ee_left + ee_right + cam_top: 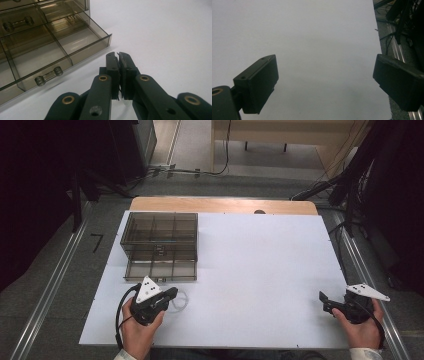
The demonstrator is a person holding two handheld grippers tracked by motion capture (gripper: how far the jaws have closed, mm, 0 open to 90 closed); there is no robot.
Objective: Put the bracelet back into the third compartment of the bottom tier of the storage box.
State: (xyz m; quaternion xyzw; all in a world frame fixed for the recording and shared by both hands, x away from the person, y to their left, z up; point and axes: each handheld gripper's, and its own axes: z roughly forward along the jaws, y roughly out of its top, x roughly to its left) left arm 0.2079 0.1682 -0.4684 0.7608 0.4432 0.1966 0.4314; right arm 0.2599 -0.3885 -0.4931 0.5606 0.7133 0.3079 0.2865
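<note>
Left gripper (172,294) sits at lower left with jaws pressed together, right gripper (324,299) waits lower right, jaws spread wide.

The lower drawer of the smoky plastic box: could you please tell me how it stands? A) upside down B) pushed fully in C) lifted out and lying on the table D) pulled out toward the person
D: the lower drawer juts out in front of the box, its dividers open to view, beside the shut left claw.
</note>
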